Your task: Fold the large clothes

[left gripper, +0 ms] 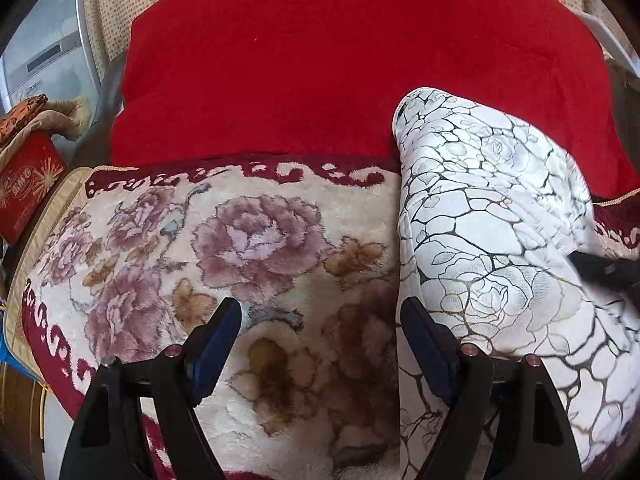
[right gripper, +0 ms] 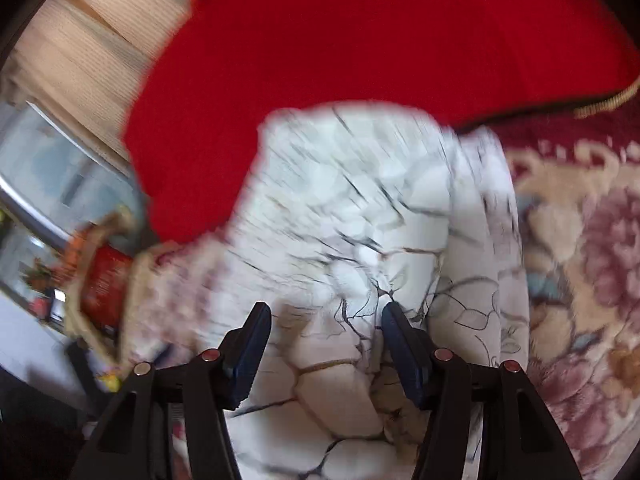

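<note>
The white garment [left gripper: 480,240] with a black and gold crackle-and-rose print lies folded into a long strip on the floral blanket [left gripper: 248,248]. In the left wrist view it runs along the right side, its left edge straight. My left gripper [left gripper: 320,316] is open and empty above the blanket, its right finger [left gripper: 424,344] at the garment's left edge. My right gripper [right gripper: 324,320] is open just above the garment [right gripper: 360,220], with cloth between and under the fingers but not pinched. The right wrist view is motion blurred. The other gripper [left gripper: 608,270] shows dark at the right edge.
A red cushion [left gripper: 340,60] stands behind the blanket and also shows in the right wrist view [right gripper: 360,40]. A red box [left gripper: 28,192] with a brown cloth on it sits at the left, past the blanket's edge. A window and beige curtain [right gripper: 100,40] lie beyond.
</note>
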The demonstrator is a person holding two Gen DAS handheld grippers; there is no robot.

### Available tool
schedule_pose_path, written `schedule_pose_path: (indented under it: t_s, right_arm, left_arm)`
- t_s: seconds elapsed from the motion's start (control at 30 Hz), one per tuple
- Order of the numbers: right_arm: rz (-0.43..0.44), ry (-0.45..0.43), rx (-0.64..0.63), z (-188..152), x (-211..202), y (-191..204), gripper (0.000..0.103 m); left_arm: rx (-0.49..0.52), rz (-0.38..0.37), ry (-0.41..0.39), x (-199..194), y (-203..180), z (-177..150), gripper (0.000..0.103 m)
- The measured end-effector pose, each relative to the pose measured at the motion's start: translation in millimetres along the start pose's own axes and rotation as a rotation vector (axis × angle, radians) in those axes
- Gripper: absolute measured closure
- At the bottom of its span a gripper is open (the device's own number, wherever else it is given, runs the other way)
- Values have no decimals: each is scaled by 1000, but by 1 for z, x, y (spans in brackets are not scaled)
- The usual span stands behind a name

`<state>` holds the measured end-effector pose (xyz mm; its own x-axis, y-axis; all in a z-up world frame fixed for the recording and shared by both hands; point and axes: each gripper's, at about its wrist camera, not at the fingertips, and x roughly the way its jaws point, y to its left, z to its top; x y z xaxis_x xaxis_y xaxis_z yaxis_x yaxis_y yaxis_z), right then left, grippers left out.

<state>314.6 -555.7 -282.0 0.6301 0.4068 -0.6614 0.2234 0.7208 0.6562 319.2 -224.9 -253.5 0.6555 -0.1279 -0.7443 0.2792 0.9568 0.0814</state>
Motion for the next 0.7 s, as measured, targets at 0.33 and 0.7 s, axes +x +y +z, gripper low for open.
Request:
schedule_pose_path:
  t_s: [0.33, 0.7]
  right_arm:
    - [-1, -120, -95, 7, -28, 25, 43]
    - [-151, -133, -91, 96, 1, 29, 43]
  left_arm:
    - [36, 45, -47, -9, -7, -2, 21]
    - [73, 55, -95, -17, -15, -3, 21]
